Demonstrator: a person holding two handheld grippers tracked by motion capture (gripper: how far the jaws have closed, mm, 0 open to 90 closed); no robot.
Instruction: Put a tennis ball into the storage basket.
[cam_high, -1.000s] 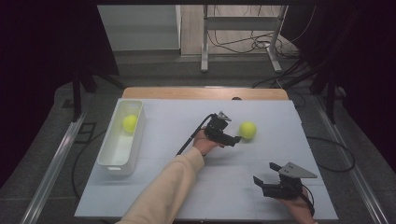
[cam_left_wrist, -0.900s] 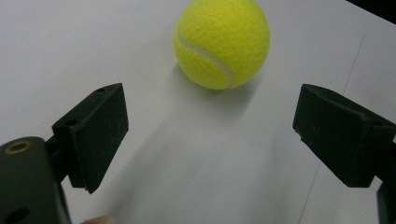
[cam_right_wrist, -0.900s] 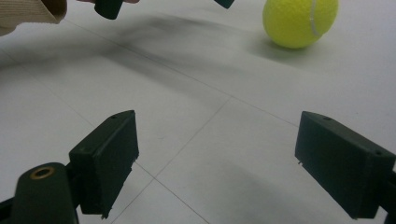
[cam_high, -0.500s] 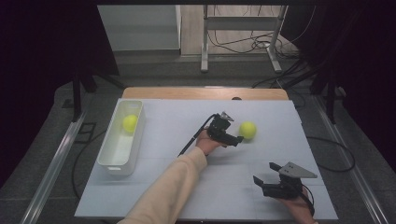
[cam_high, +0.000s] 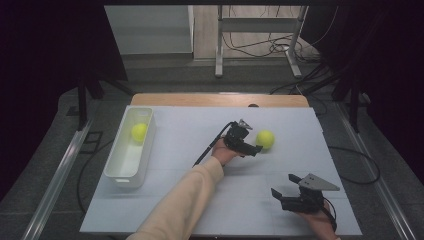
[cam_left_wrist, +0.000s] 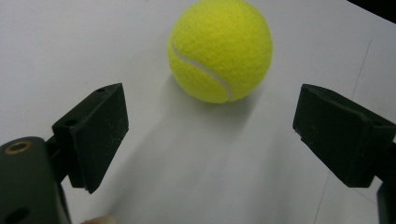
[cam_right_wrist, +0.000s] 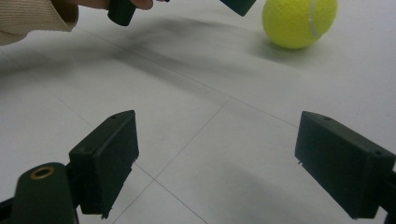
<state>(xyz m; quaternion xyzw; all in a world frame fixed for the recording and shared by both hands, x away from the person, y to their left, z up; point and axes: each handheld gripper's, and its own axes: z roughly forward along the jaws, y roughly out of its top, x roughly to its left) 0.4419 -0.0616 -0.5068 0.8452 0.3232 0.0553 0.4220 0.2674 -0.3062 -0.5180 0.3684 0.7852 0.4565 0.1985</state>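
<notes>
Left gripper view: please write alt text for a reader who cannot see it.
A yellow tennis ball rests on the white table, just beyond the open left gripper. Its two black jaws rise from the bottom, wide apart, not touching the ball.

The left arm in a cream sleeve (cam_high: 187, 197) reaches far forward. Its left claw (cam_high: 253, 148) has its jaws wide apart, holding nothing. The right claw (cam_high: 282, 192) sits low near the person, jaws also wide apart, holding nothing.
</notes>
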